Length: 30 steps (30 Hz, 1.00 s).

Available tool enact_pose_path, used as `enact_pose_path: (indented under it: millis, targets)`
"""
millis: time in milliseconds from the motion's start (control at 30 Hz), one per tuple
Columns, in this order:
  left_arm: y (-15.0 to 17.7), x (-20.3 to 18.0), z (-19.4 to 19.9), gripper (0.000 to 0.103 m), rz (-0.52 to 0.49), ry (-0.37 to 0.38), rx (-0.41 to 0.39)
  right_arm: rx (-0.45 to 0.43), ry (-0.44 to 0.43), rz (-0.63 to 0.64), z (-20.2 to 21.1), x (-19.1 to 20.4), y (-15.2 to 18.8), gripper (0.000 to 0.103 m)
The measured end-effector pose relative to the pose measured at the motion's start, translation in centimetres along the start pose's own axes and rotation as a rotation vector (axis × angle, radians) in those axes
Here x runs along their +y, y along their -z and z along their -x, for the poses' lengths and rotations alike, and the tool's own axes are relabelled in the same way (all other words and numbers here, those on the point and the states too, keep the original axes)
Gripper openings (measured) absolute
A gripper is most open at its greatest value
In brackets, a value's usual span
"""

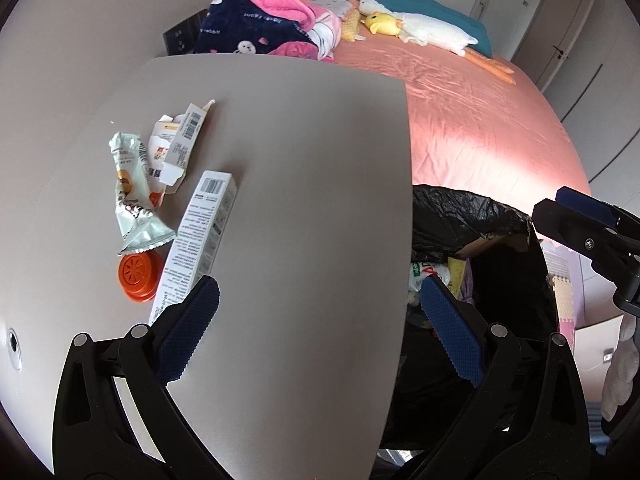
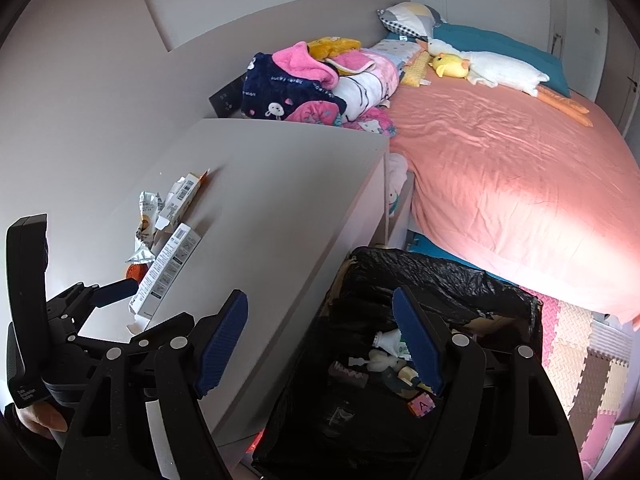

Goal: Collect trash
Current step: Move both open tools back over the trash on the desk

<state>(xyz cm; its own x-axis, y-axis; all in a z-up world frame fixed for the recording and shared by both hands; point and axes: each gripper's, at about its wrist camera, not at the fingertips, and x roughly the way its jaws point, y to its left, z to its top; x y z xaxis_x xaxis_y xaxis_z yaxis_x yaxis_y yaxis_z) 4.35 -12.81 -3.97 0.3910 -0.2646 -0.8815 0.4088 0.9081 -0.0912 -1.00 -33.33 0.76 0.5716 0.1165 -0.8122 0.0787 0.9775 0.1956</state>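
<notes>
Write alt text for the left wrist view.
The open left tool hovers above a grey nightstand, empty, near a long white box, torn wrappers and an orange cap. A black-lined bin stands beside a pink bed.

Nightstand top (image 1: pixel 300 184): plain grey-beige. Long box (image 1: pixel 196 236): white with black print and a barcode. Wrapper (image 1: pixel 134 196): pale green-white with orange markings. Cap (image 1: pixel 136 276): orange. Bin liner (image 2: pixel 432 280): black. Bedsheet (image 2: pixel 500 168): salmon pink. Blanket (image 2: pixel 280 88): navy with white rabbit pattern, pink lining. Duck toy (image 2: pixel 450 65): yellow. Gripper pads (image 1: pixel 192 324): dark blue, dotted texture. Floor mats (image 2: pixel 576 344): pink and cream squares.
</notes>
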Motion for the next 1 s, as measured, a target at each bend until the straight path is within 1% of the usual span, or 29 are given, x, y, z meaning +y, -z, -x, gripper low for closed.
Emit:
enact_pose_path:
  millis: [367, 533, 633, 767, 900, 1000]
  targets:
    - [1.8, 5.0, 0.9, 0.097, 0.097, -0.054, -0.009, 0.023, -0.042, 0.059, -2.1, 4.3, -0.4, 0.076]
    - [2.3, 7.3, 1.2, 0.097, 0.139, -0.084, -0.031, 0.038, -0.057, 0.069, -3.2, 5.9, -0.6, 0.075]
    - [2.5, 8.7, 1.3, 0.093, 0.164, -0.088, -0.039, 0.048, -0.064, 0.074, -3.8, 6.7, -0.7, 0.076]
    - [2.5, 10.4, 1.1, 0.081, 0.204, -0.069, -0.045, 0.063, -0.071, 0.092, -4.6, 7.9, -0.7, 0.075]
    - [2.5, 12.0, 0.6, 0.078, 0.233, -0.071, -0.034, 0.077, -0.074, 0.105, -5.4, 8.8, -0.7, 0.075]
    - [2.2, 12.8, -0.1, 0.074, 0.236, -0.075, -0.025, 0.081, -0.079, 0.120, -5.8, 9.6, -0.7, 0.076]
